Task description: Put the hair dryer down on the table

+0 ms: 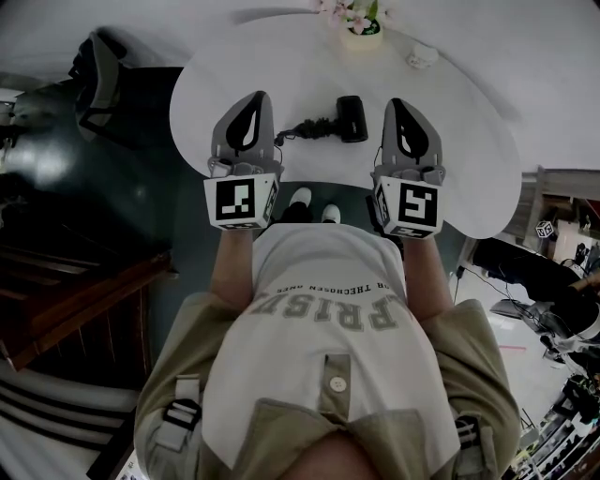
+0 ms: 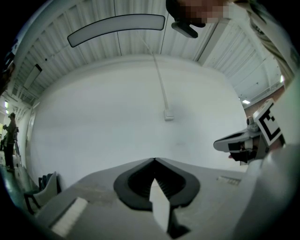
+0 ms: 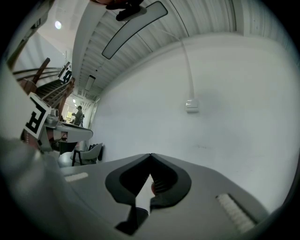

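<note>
The hair dryer (image 1: 351,119) lies flat on the white round counter (image 1: 469,141), its black body between the two grippers and clear of both. Its cord (image 1: 306,128) runs from the body toward the left gripper side and rests on the counter surface.

Left gripper (image 1: 258,97): held above the near edge of the counter, left of the hair dryer. In the left gripper view the fingers (image 2: 93,197) are clenched tip to tip, with nothing between them. That view looks at a plain white wall (image 2: 117,122).

Right gripper (image 1: 396,103): held above the near edge of the counter, right of the hair dryer. In the right gripper view the fingers (image 3: 211,183) are likewise clenched together and grasp nothing. The same white wall fills that view.

Each gripper carries a marker cube (image 1: 242,202) at its rear, toward the person.

Other items on the counter:
- A flower pot (image 1: 361,26) stands at the far edge, well apart from the hair dryer.
- A small white object (image 1: 422,56) sits to the right of the pot; its type cannot be determined.

A chair (image 1: 98,80) stands on the floor to the left of the counter. The person's shoes (image 1: 300,199) show below the near counter edge, between the two grippers.
</note>
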The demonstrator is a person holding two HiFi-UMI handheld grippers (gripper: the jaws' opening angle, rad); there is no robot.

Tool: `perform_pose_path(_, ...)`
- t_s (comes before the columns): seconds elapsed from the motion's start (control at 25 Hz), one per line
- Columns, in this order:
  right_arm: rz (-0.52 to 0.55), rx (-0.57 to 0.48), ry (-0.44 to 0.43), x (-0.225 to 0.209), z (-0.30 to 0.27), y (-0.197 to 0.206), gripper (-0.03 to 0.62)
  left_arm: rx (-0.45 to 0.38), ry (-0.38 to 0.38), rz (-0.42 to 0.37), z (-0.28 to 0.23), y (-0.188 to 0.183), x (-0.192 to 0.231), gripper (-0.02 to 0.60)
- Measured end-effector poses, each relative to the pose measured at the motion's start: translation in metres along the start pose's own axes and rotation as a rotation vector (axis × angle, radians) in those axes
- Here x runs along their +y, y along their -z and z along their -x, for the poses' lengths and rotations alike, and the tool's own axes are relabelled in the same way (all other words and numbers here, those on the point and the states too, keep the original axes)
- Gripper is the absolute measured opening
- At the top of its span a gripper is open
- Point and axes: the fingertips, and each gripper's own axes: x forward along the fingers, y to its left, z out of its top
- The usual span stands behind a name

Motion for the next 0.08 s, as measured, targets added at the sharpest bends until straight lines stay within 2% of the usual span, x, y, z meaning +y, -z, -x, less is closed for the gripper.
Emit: perform_pose_path(0.08, 0.002, -0.001, 0.0, 0.0003, -0.0005, -0.0009, 0.002, -0.007, 0.001, -0.008, -0.0005, -0.0017, 0.0007, 0.006)
